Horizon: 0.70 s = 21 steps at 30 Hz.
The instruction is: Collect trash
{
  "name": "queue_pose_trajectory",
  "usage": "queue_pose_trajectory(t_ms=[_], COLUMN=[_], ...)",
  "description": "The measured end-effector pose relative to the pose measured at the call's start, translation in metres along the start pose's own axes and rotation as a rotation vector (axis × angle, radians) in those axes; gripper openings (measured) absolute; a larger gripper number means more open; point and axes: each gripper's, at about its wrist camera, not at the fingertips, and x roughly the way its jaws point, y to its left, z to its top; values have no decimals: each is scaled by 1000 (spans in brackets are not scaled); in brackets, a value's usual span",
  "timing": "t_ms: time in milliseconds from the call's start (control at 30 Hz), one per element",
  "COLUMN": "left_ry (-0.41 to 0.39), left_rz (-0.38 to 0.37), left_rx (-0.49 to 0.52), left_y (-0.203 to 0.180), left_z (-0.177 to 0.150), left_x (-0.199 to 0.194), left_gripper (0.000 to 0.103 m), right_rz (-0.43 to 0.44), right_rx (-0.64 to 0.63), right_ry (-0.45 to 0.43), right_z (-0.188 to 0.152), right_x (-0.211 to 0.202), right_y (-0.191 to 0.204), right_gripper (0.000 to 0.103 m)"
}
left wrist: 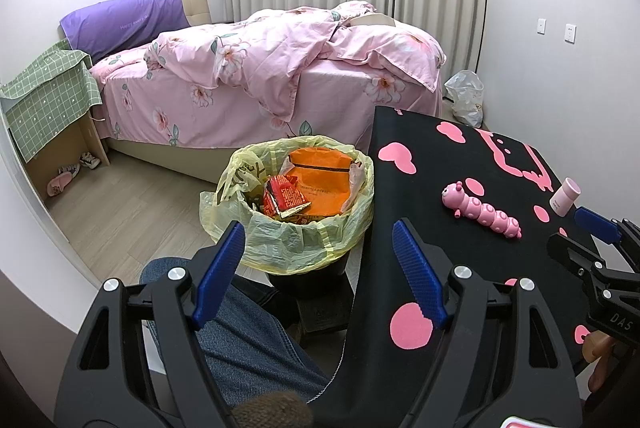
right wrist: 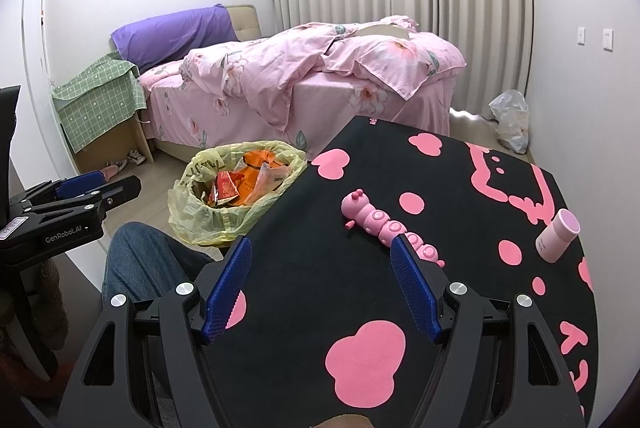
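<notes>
A: Two jaws of the left gripper (left wrist: pixel 318 244) stand wide apart with nothing between them, hanging over the near rim of the round black bin lined with a yellow plastic bag (left wrist: pixel 294 203).

B: And the trash?

A: Inside that bin: a red printed wrapper (left wrist: pixel 286 195) lies on top of a large orange bag (left wrist: pixel 320 183). The bin stands on the wooden floor (left wrist: pixel 132 199), just beside the left edge of the black bench cloth with pink blotches (left wrist: pixel 460 248). On the bench lie a pink segmented caterpillar toy (left wrist: pixel 482 209) and, near it to the right, a small pink cylindrical bottle (left wrist: pixel 565 196).

B: Next view?

A: From the right wrist, the right gripper (right wrist: pixel 320 254) hovers over the bench cloth (right wrist: pixel 320 228), jaws spread and empty. Its right jaw overlaps the caterpillar's (right wrist: pixel 380 222) tail end; touching or not, I cannot tell. The bottle (right wrist: pixel 557 236) stands tilted, well to the right. The bin (right wrist: pixel 236 187) sits left of the bench, the bed with pink floral bedding (right wrist: pixel 304 75) behind it.
</notes>
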Motion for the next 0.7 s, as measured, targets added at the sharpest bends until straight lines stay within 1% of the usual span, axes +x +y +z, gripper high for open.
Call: queue_pose_trajectory(t_ms=[233,467,700], left_ry=[-6,-8,-22], left_rz=[13,9,-2], left_rx=[-2,-3,19], left_y=[3,5,2], left_z=[-1,0,3], left_x=[-4,-5,-8], left_gripper=[72,72,72], right_rz=[0,0,2], right_rx=[1,0,0], right_ry=[2,2,7], right_z=[0,-1,-2], right_x=[0,0,1], right_y=[0,1,2], right_gripper=[68,68,68])
